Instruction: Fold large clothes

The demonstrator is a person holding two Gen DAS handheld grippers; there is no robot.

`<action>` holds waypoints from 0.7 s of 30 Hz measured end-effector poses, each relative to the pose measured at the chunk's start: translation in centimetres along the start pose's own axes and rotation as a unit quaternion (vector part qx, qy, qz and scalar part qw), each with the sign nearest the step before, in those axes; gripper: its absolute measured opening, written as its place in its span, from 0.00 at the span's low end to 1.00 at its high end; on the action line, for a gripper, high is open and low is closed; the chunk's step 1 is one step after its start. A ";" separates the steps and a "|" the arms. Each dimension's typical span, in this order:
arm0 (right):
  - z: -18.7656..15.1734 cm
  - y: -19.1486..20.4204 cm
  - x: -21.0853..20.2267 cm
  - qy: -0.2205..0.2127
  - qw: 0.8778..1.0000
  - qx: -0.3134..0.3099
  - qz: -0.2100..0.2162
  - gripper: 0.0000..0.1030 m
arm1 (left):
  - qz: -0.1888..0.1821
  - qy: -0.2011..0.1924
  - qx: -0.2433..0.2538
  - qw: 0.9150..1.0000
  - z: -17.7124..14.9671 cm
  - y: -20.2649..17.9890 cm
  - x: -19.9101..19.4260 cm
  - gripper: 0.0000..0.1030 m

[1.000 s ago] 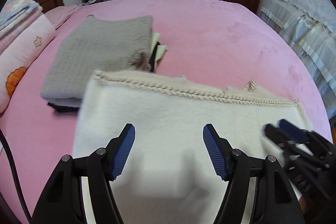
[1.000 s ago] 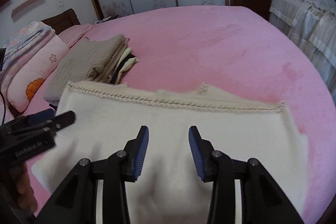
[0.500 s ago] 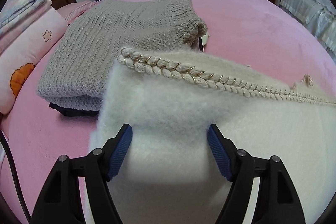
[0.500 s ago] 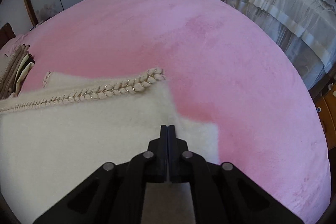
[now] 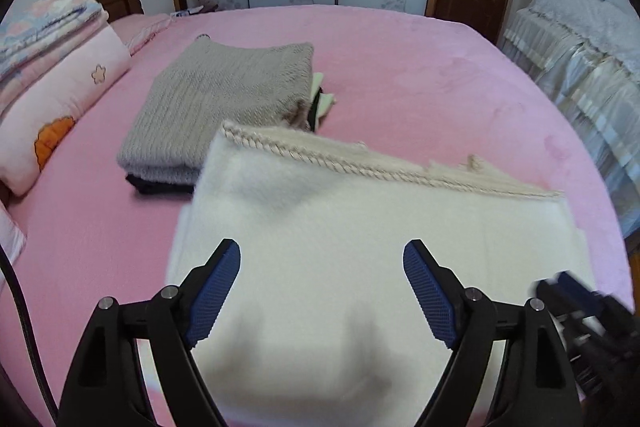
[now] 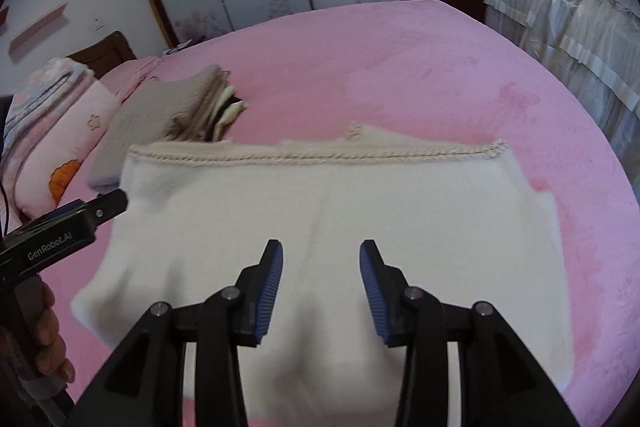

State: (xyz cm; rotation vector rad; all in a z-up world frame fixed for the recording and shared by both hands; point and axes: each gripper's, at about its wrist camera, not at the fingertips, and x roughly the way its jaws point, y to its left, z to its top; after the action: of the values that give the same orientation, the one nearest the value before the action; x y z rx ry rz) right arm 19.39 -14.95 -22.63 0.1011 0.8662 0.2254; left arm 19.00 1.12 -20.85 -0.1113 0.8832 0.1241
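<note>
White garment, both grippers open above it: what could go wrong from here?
1. The white garment has its braided edge right next to the stack of folded clothes; another fold or a push that way could disturb the stack.
2. Left gripper and right gripper hover open side by side; both reaching for the same area may collide.
3. The fluffy fabric is thick; a shallow pinch may catch only the top layer.

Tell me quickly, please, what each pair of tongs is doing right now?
Left tongs: open, holding nothing, above the cream garment.
Right tongs: open, holding nothing, above it too.
</note>
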 end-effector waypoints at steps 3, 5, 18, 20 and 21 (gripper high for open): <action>-1.8 2.4 -0.7 0.010 0.999 -0.009 0.036 0.39 | -0.005 0.008 -0.022 1.000 -2.1 0.0 -1.9 0.80; -3.1 3.6 -0.9 0.019 0.998 -0.016 0.054 0.39 | -0.008 0.021 -0.033 0.999 -3.8 0.0 -2.6 0.80; -9.1 3.1 1.7 0.050 0.997 -0.047 0.023 0.39 | 0.024 0.074 -0.038 0.996 -11.8 1.1 1.9 0.80; -9.1 1.6 1.3 0.042 0.998 -0.041 0.008 0.39 | 0.027 0.073 -0.027 0.997 -12.0 1.7 2.5 0.80; -9.2 0.7 1.1 0.038 0.999 -0.038 -0.006 0.39 | 0.026 0.072 -0.024 0.997 -12.1 2.2 2.7 0.80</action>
State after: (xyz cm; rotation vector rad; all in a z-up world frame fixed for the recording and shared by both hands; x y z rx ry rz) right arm 12.95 -14.02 -29.20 0.0178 0.9322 0.2524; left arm 11.16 1.72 -30.68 -0.1431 1.0280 0.1880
